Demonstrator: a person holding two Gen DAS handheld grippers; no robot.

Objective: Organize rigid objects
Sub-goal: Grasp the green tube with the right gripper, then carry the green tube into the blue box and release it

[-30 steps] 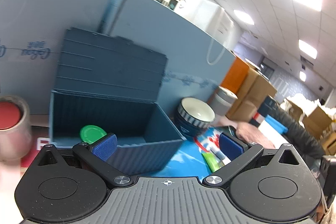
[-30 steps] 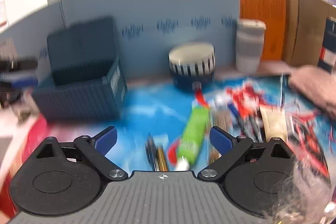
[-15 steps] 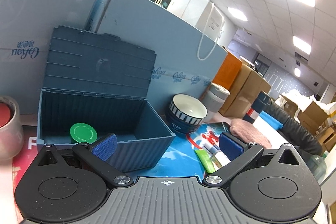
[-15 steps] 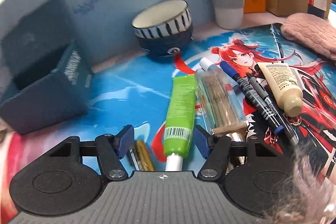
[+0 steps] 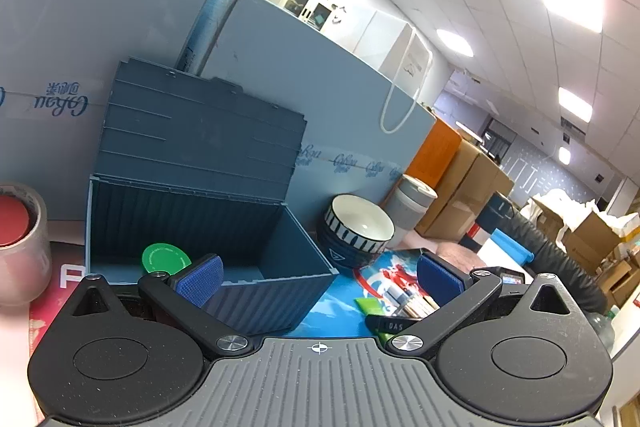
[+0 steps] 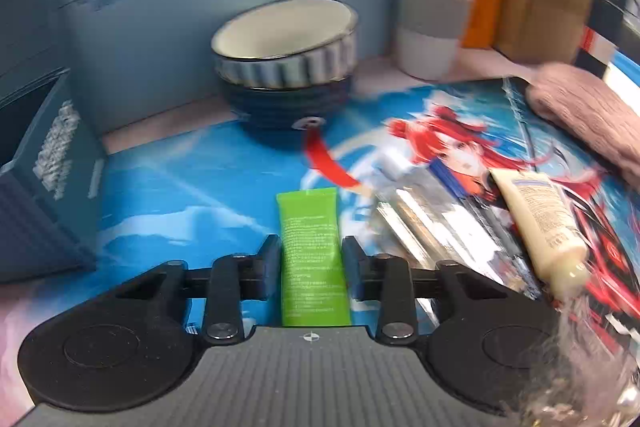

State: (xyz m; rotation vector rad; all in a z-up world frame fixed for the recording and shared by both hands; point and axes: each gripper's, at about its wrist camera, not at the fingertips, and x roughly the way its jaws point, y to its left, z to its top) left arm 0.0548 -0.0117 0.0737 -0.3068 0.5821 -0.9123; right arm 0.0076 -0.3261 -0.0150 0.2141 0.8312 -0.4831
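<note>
Two tools in view: your right tool (image 6: 310, 267) is closing w/ the green tube (image 6: 312, 259) between its pads, both pads right at the tube's sides, tube lying flat on the blue mat (image 6: 192, 187) on the bench, near the striped bowl (image 6: 284, 67). Your left tool (image 5: 318, 275) is wide open, empty, facing the open blue box (image 5: 256, 291) w/ a green lid (image 5: 166, 259) inside.

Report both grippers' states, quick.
Left gripper: open, nothing between its fingers.
Right gripper: closing around the green tube, fingers at its sides.
</note>
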